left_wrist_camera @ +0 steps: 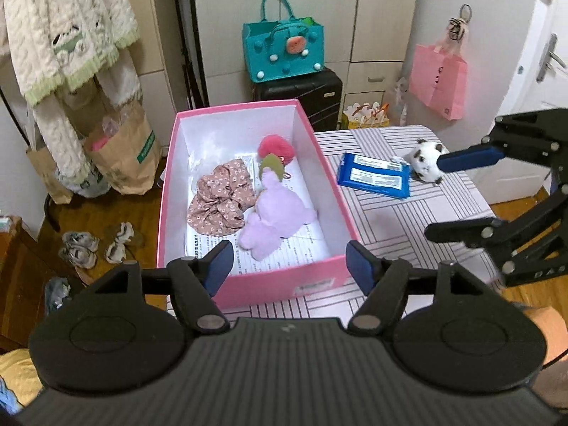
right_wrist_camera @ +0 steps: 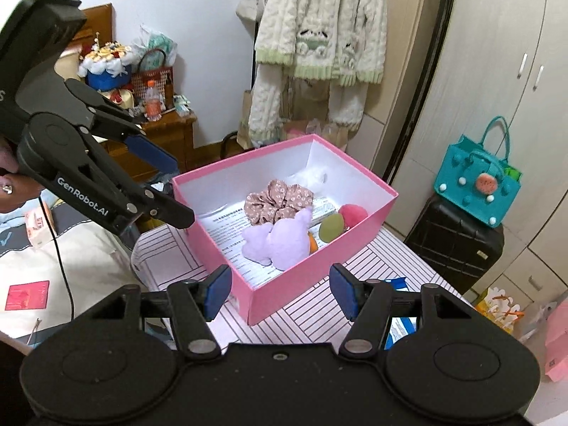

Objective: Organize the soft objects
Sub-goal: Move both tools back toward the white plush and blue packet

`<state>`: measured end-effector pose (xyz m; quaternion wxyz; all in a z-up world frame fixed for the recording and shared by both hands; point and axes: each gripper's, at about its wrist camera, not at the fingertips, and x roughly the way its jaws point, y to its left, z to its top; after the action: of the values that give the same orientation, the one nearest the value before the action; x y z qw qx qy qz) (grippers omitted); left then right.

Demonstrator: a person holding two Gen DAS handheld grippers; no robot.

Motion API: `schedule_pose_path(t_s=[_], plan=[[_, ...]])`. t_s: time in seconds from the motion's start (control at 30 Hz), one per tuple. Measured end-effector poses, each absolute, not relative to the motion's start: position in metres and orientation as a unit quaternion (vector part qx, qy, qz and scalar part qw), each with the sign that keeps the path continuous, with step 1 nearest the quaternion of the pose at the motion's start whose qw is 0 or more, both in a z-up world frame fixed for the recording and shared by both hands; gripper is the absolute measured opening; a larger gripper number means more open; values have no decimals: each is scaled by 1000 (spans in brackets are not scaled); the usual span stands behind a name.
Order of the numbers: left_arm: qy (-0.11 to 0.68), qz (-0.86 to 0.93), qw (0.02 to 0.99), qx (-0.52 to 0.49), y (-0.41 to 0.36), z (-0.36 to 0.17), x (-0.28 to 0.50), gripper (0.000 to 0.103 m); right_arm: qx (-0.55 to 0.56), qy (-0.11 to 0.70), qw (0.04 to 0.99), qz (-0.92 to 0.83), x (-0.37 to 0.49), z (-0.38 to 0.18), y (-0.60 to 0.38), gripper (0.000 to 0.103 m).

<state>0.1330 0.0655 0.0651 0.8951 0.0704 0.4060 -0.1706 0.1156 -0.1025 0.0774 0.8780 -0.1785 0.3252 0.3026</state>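
On the left of the striped table [left_wrist_camera: 390,220] stands the pink box [left_wrist_camera: 248,284], open-topped, with a floral scrunchie [left_wrist_camera: 220,202] at its left, a lilac plush [left_wrist_camera: 269,220] in the middle and a red pom-pom [left_wrist_camera: 275,147] with a green tag toward the far side. The left gripper [left_wrist_camera: 287,266] hangs above the box's near wall, jaws apart and nothing between them. To the right of the box lies a blue wipes packet [left_wrist_camera: 374,175], and touching its far right corner is a small black-and-white plush [left_wrist_camera: 426,163]. The right gripper [left_wrist_camera: 440,198] hovers at the right edge of the table, jaws apart and empty, its upper pad appearing to overlap that plush in the left wrist view; whether it touches I cannot tell, since the fisheye flattens depth.

The step in hand looks like the gap between deposits: three soft things are boxed, two remain out. The next move probably calls for the right gripper to settle its pads either side of the small plush, close gently, lift clear of the packet and carry it left over the box wall.
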Motion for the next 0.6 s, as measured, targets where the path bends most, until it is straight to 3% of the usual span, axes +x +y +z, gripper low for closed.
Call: schedule_pose_path(t_s=[0.6], plan=[[407,-224,873,146,14,55,71,76,-181,319,883,291,45,58,-151,70]])
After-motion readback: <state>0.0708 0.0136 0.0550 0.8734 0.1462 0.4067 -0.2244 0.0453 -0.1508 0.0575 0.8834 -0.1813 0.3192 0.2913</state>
